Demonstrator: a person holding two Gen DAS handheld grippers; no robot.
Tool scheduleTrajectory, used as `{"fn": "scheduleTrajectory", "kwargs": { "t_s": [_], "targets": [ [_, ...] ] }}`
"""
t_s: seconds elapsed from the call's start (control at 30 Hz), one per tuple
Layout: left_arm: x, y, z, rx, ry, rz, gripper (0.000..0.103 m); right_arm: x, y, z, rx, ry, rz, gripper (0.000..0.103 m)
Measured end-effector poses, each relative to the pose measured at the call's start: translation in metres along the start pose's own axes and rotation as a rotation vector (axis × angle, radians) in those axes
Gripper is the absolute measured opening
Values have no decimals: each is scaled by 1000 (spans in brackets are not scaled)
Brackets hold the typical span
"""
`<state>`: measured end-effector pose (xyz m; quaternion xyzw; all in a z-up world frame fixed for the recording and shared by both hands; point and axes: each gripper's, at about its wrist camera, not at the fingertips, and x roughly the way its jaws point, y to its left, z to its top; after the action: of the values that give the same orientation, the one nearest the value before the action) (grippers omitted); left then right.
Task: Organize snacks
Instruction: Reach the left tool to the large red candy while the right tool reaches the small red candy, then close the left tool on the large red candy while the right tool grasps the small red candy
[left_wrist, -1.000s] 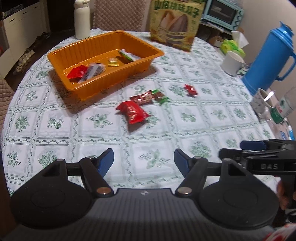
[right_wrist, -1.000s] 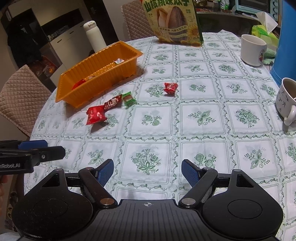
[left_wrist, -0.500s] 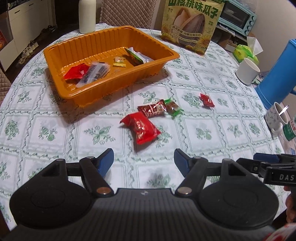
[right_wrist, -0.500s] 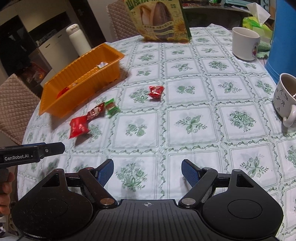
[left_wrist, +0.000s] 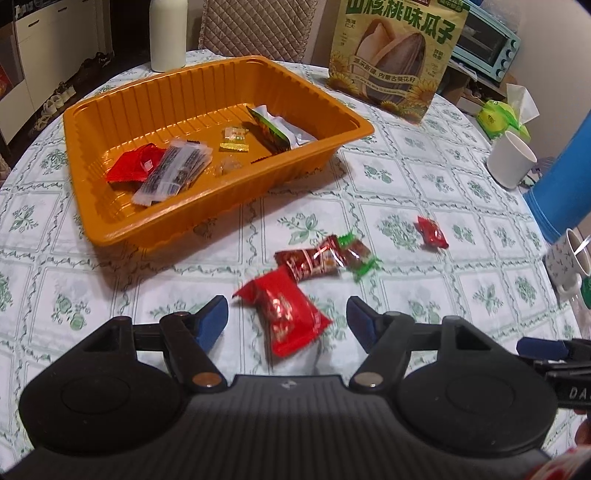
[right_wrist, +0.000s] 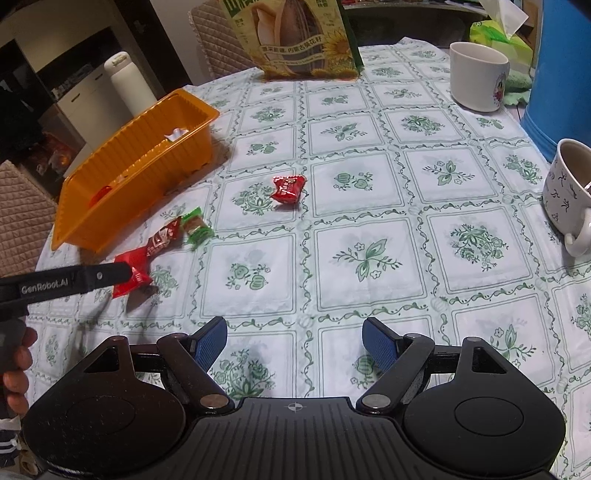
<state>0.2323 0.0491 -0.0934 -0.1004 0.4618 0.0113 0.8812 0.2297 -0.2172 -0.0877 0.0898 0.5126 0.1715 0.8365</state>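
An orange tray (left_wrist: 110, 229) with several wrapped snacks in it stands on the patterned tablecloth, also seen as the orange tray (right_wrist: 122, 184) in the right wrist view. Loose on the cloth lie a large red packet (left_wrist: 290, 314), a dark red bar (left_wrist: 310, 260), a green-ended candy (left_wrist: 358, 258) and a small red candy (left_wrist: 430, 232). My left gripper (left_wrist: 288, 319) is open, its fingers on either side of the large red packet without touching it. My right gripper (right_wrist: 293, 338) is open over bare cloth, short of the small red candy (right_wrist: 288, 189).
A big sunflower-seed bag (left_wrist: 397, 55) and a white bottle (left_wrist: 167, 33) stand at the back. A white cup (right_wrist: 478, 75), a patterned mug (right_wrist: 570, 194) and a blue jug (left_wrist: 565, 177) crowd the right side. A person's hand (right_wrist: 16, 373) holds the left gripper.
The left gripper has moved forward and down until the large red packet lies between its fingers. The right gripper has crept forward toward the small red candy. Both stayed open.
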Motion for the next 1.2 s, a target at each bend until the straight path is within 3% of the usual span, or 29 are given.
{"fn": "scheduleTrajectory", "kwargs": {
  "t_s": [0.37,0.67,1.2],
  "targets": [
    [25,1,7,43,40,35,59,10,0,7,-1,9,-3,80],
    [27,8,6,56,51,36,41,21,7,17,-43,-14,4,80],
    [15,45,5,33,27,122,38,50,10,59,-155,-111,-10,79]
  ]
}}
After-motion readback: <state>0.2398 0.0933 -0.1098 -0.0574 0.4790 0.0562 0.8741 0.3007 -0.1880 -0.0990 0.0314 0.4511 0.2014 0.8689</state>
